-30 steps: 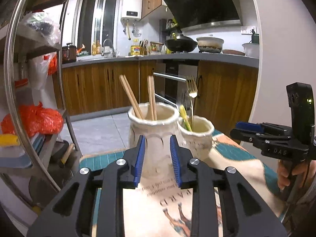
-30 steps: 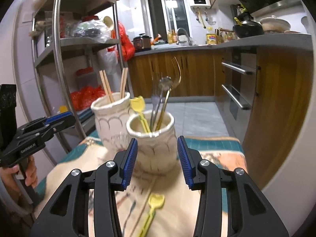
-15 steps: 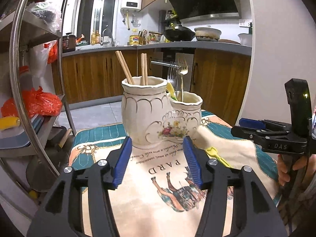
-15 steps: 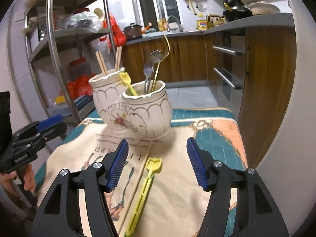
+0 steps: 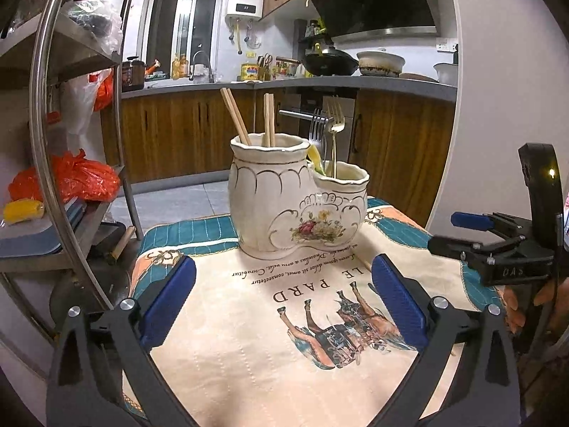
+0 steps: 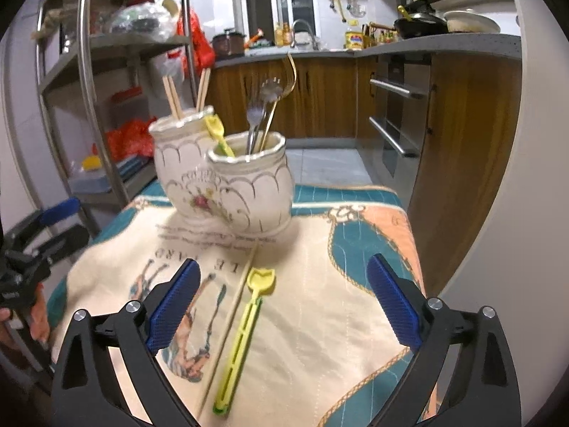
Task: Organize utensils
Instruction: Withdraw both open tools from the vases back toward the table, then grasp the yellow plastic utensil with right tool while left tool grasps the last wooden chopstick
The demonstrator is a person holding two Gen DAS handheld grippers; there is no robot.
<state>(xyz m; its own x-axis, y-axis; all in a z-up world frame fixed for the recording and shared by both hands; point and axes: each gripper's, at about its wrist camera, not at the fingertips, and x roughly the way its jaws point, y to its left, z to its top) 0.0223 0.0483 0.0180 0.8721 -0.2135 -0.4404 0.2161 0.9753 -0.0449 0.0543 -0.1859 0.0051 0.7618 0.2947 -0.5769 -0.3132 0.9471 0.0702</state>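
Wooden cabinets (image 5: 177, 135), grey counter (image 5: 355, 83), steel shelving (image 6: 117, 46), possibly tiled floor (image 5: 185, 203).

Warm, dim indoor light; fisheye bends and blackens the edges; the right wrist view blurs slightly throughout.

My left gripper (image 5: 282, 297): jaws wide apart, just been opening, nothing between the blue pads (image 5: 167, 300); it tilts a little downward.
My right gripper (image 6: 282, 300): jaws spread wide, also just been opening, pads (image 6: 393, 304) pressing on nothing; it tips down more steeply.
My right hand (image 5: 515, 306): fingers wrapped round the black handle, seen at the right edge of the left view.
My left hand (image 6: 37, 315): partly seen at the left edge of the right view, gripping its handle; blurred.
Grippers together: side by side, well apart, both facing the same way.
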